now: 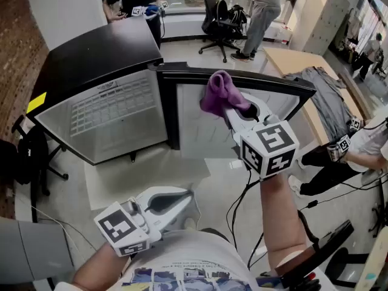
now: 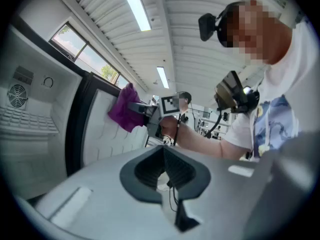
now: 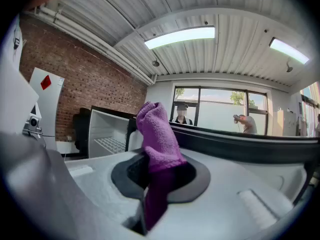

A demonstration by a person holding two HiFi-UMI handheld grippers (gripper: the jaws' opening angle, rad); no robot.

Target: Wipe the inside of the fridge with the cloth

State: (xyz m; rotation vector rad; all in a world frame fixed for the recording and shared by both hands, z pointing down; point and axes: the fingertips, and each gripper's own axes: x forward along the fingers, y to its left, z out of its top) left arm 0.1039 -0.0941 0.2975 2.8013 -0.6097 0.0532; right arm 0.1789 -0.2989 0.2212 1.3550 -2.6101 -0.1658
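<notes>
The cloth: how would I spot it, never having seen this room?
Find the small black fridge standing open. In front of its swung-out door, the right gripper pinches the cloth. It is the only bright purple thing among white, grey and black.

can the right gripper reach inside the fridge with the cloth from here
Probably yes: the door stands wide open, and nothing lies between the cloth in the right gripper and the fridge compartment to its left.

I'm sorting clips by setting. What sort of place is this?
Probably an office or lab workspace, not a home kitchen: an office chair and a desk stand behind the open fridge, and other people stand near the windows.
</notes>
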